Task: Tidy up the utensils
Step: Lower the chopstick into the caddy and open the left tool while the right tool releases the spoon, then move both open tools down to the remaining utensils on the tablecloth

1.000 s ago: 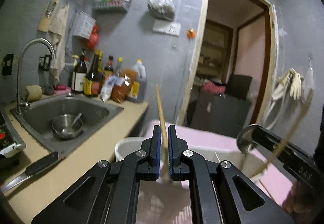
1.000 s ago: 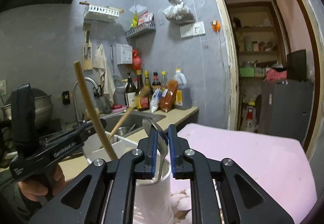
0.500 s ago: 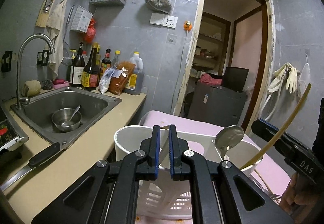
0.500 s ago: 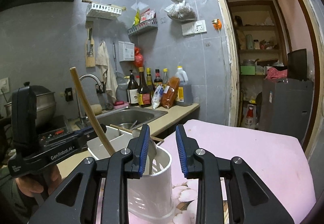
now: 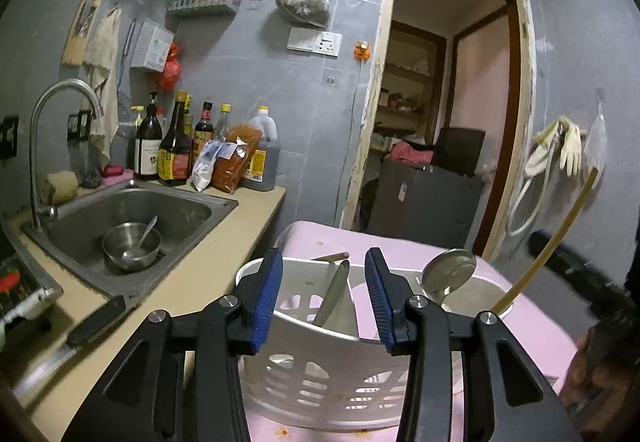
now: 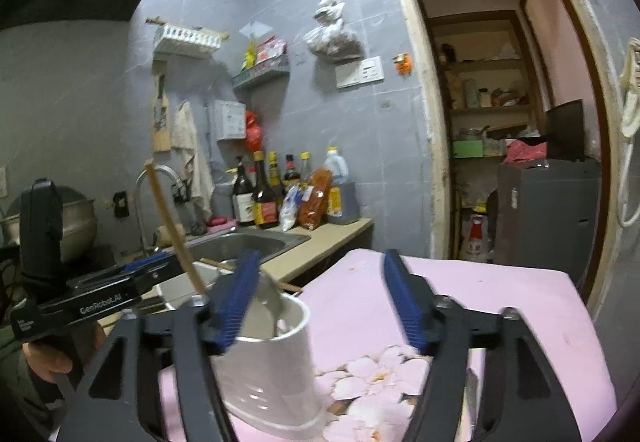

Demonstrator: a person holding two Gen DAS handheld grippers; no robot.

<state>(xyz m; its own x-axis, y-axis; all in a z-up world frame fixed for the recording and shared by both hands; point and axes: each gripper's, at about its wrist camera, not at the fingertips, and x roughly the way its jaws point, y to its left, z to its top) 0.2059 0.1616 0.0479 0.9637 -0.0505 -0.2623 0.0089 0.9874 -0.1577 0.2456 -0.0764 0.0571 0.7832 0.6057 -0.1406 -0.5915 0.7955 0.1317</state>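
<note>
A white slotted utensil holder (image 5: 320, 374) stands on a pink cloth. My left gripper (image 5: 322, 298) hangs just above its left compartment, jaws opening. A pale wooden stick (image 5: 332, 294) leans inside, between the pads but untouched. A metal spoon (image 5: 450, 274) and a yellow chopstick (image 5: 548, 242) stand in the right compartment. My right gripper (image 6: 320, 302) is over the holder (image 6: 272, 362), jaws opening wide with nothing pressed between them. The spoon (image 6: 268, 302) rests in the holder by its left pad. The chopstick (image 6: 176, 230) leans up left, beside the left gripper (image 6: 100, 290).
On the left a steel sink (image 5: 192, 210) holds a bowl (image 5: 132, 248) with a spoon. Sauce bottles (image 5: 176, 150) line the wall behind it. A knife (image 5: 92, 322) lies on the counter edge. The pink-covered table (image 6: 480, 302) stretches right toward an open doorway (image 5: 440, 122).
Both grippers went from shut to open. The left let go of the wooden stick, which now sits low in the holder. The right let go of the spoon, which stays in the holder.
</note>
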